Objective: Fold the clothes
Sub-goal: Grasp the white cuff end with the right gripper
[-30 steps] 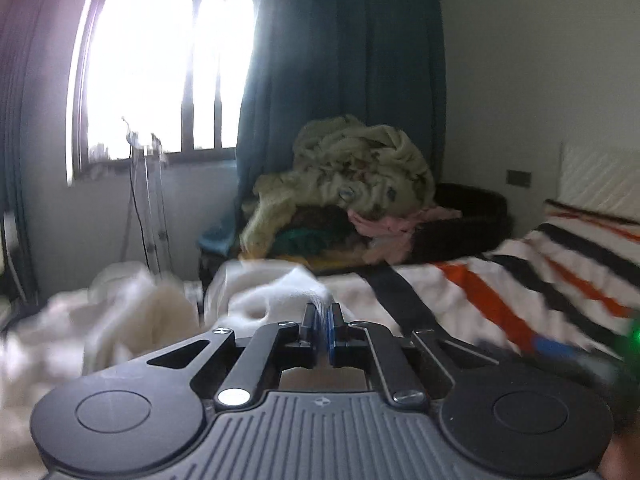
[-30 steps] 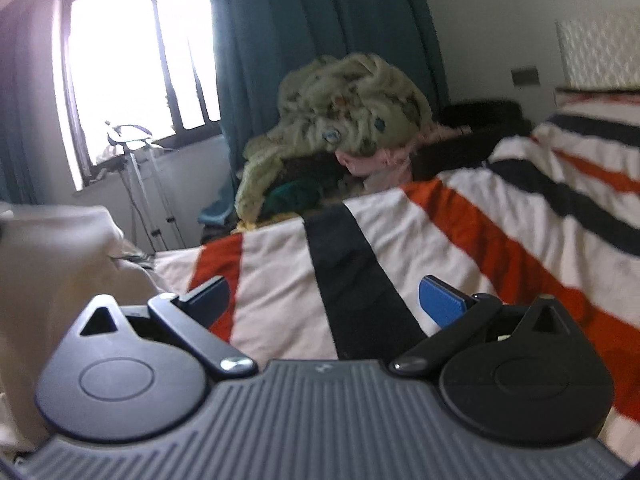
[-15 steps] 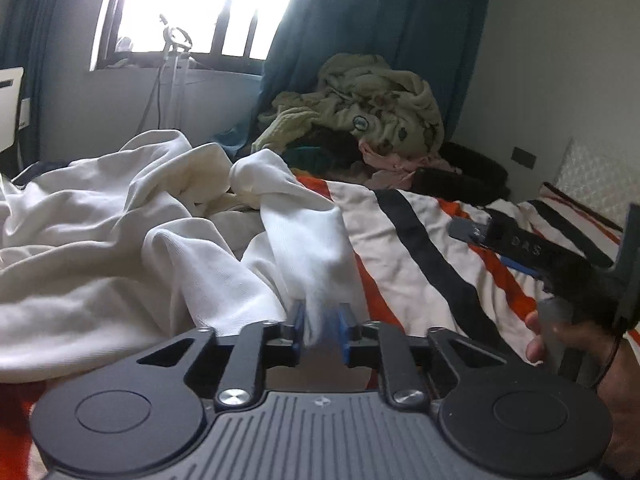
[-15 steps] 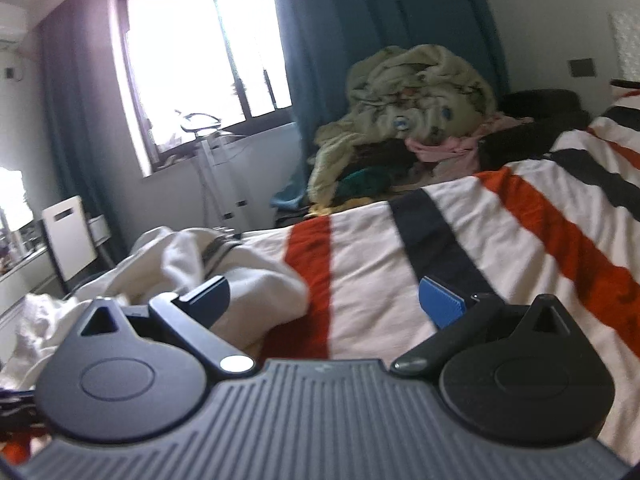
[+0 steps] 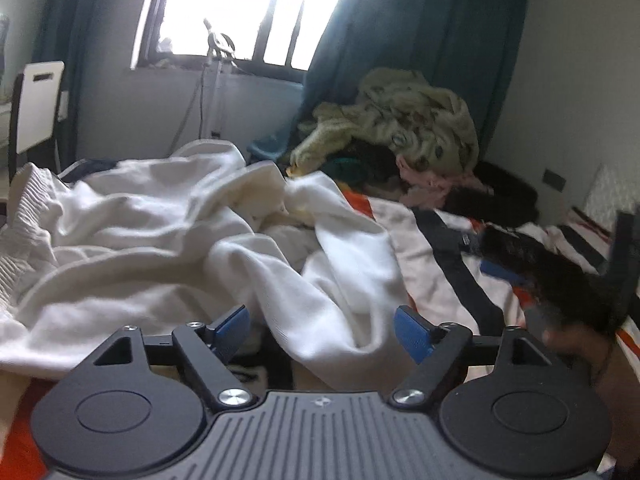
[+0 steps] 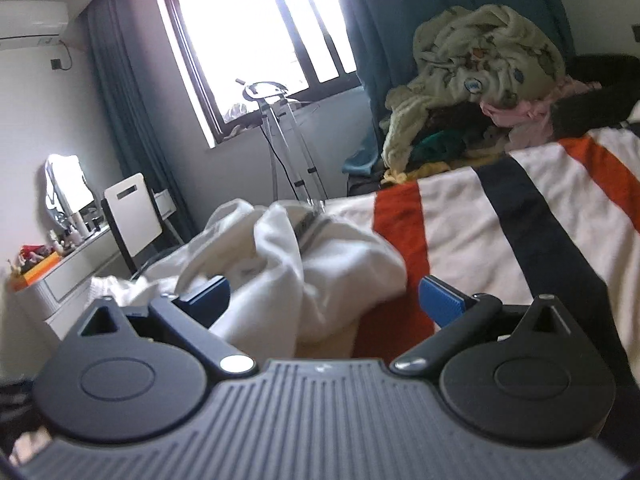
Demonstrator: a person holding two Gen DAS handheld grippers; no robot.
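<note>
A crumpled white garment (image 5: 168, 248) lies in a heap on the striped bed cover (image 5: 416, 240); the right wrist view shows the same white garment (image 6: 304, 268) on the left part of the bed. My left gripper (image 5: 322, 330) is open, blue pads wide apart, with a fold of the cloth lying loose between them. My right gripper (image 6: 324, 300) is open too, just in front of the garment's near edge. In the left wrist view the right gripper's body and a hand (image 5: 576, 344) appear blurred at the right.
A heap of other clothes (image 6: 480, 76) rises beyond the far bed edge by the blue curtain (image 5: 400, 48). A white chair (image 6: 134, 216) and a desk with small items (image 6: 60, 256) stand left, below the window (image 6: 256, 36).
My left gripper was shut on the white cloth and has opened, letting it go. The right gripper has swung left toward the garment, staying open.
</note>
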